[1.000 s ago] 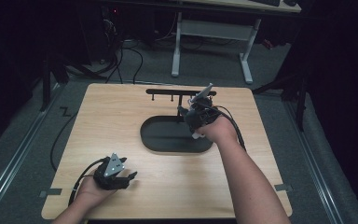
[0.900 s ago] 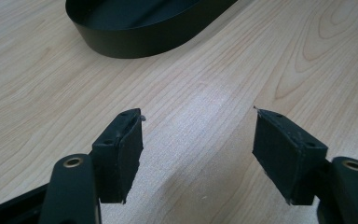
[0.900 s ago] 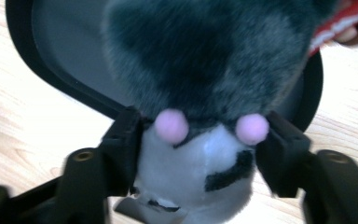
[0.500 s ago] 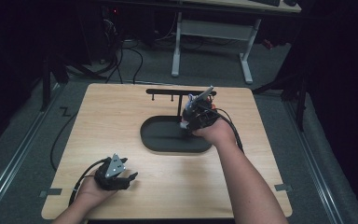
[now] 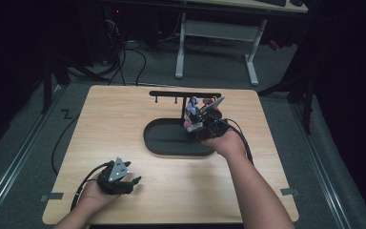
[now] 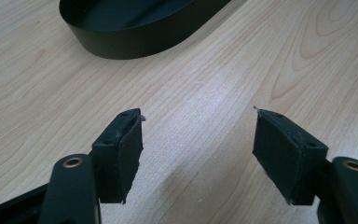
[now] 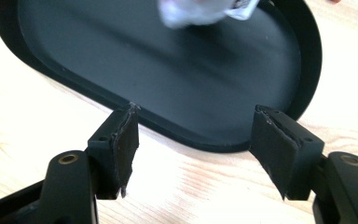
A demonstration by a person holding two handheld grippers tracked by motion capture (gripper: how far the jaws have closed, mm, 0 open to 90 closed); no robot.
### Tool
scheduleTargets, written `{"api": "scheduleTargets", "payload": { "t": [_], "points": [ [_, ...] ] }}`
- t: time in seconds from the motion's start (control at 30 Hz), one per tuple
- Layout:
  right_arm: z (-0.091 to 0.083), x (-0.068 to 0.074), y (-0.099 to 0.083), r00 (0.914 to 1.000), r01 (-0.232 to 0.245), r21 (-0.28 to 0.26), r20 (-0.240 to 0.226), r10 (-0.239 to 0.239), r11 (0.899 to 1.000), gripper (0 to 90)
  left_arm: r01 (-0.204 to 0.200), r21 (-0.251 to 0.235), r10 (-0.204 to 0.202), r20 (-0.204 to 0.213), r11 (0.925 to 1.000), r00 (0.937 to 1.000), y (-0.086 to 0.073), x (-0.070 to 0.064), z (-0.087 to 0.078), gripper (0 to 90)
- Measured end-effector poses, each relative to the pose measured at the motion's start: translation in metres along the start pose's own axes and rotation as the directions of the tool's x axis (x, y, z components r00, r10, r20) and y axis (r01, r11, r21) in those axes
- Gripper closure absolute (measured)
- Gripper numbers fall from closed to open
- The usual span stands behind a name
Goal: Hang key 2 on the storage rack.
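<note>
While both grippers' fingers are spread and empty, the right gripper [image 5: 205, 125] could knock the tray [image 5: 167, 138] at its 3 o'clock rim.

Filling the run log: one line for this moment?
left tool open above table | right tool open over tray edge | blurred white thing in tray

Wooden table [image 5: 124, 124]; white desk frame [image 5: 217, 33] behind.

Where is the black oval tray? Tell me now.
In the high view, the black oval tray lies mid-table, slightly right of centre, before the black rack, the right gripper at its right end.
</note>
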State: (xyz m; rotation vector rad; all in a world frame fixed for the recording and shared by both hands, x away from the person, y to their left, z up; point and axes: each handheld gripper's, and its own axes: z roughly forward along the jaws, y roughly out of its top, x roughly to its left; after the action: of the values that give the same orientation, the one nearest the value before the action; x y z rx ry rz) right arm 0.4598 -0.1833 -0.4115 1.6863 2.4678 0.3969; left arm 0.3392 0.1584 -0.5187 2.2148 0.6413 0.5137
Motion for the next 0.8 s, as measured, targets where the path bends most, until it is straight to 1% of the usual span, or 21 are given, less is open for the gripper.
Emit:
{"api": "scheduleTargets", "payload": {
  "t": [0.03, 0.1, 0.13, 0.17, 0.23, 0.3, 0.33, 0.4, 0.43, 0.47, 0.57, 0.67, 0.77, 0.8],
  "points": [
    [0.001, 0.0, -0.004, 0.9999, 0.012, -0.017, 0.007, -0.012, 1.0, 33.5, -0.001, -0.001, 0.001, -0.001, 1.0, 1.0, 0.0, 0.0, 0.0, 33.1],
    [0.003, -0.001, -0.01, 1.0, 0.007, -0.031, 0.0, -0.007, 0.999, 33.6, -0.001, 0.002, 0.001, 0.003, 1.0, 1.0, 0.0, -0.001, 0.0, 33.1],
    [0.005, -0.001, -0.015, 0.9995, 0.025, -0.032, 0.021, -0.024, 0.999, 33.8, -0.002, 0.003, 0.002, 0.003, 1.0, 1.0, 0.0, -0.001, 0.001, 33.1],
    [0.007, -0.002, -0.019, 0.9991, 0.038, -0.058, 0.022, -0.037, 0.998, 34.2, -0.003, 0.004, 0.003, 0.004, 1.0, 1.0, 0.0, -0.001, 0.001, 33.1],
    [0.009, -0.004, -0.027, 0.9995, 0.028, -0.078, 0.017, -0.027, 0.997, 34.1, -0.003, 0.005, 0.003, 0.007, 1.0, 1.0, 0.0, -0.002, 0.001, 33.1],
    [0.011, -0.005, -0.038, 0.9992, 0.037, -0.112, 0.019, -0.035, 0.993, 34.1, 0.0, 0.001, 0.0, 0.01, 1.0, 1.0, 0.0, -0.002, 0.002, 33.1],
    [0.013, -0.006, -0.043, 0.9986, 0.049, -0.127, 0.026, -0.046, 0.991, 34.0, 0.001, 0.001, -0.001, 0.011, 1.0, 0.9999, 0.0, -0.002, 0.002, 33.2],
    [0.016, -0.008, -0.055, 0.9995, 0.028, -0.153, 0.018, -0.025, 0.988, 34.0, 0.002, 0.004, -0.002, 0.017, 1.0, 0.9998, 0.0, -0.003, 0.002, 33.2],
    [0.018, -0.01, -0.06, 0.9995, 0.028, -0.167, 0.021, -0.025, 0.986, 34.0, 0.002, 0.005, -0.002, 0.02, 1.0, 0.9998, 0.0, -0.003, 0.003, 33.3],
    [0.02, -0.012, -0.067, 0.9989, 0.038, -0.183, 0.032, -0.033, 0.982, 34.0, 0.004, 0.007, -0.004, 0.021, 1.0, 0.9998, 0.0, -0.003, 0.003, 33.4],
    [0.024, -0.017, -0.085, 0.9997, 0.013, -0.225, 0.024, -0.008, 0.974, 34.0, 0.007, 0.007, -0.007, 0.028, 1.0, 0.9996, 0.001, -0.005, 0.004, 33.7],
    [0.03, -0.02, -0.104, 0.9994, 0.019, -0.274, 0.034, -0.01, 0.962, 34.2, 0.004, 0.009, -0.004, 0.033, 0.9999, 0.9994, 0.001, -0.006, 0.004, 33.8],
    [0.036, -0.02, -0.122, 0.9993, 0.023, -0.306, 0.035, -0.013, 0.952, 34.1, 0.007, 0.01, -0.007, 0.039, 0.9999, 0.9992, 0.002, -0.007, 0.005, 33.8],
    [0.038, -0.02, -0.129, 0.999, 0.032, -0.324, 0.041, -0.02, 0.946, 34.1, 0.007, 0.011, -0.008, 0.045, 0.9999, 0.999, 0.002, -0.008, 0.006, 33.8]
  ]
}}
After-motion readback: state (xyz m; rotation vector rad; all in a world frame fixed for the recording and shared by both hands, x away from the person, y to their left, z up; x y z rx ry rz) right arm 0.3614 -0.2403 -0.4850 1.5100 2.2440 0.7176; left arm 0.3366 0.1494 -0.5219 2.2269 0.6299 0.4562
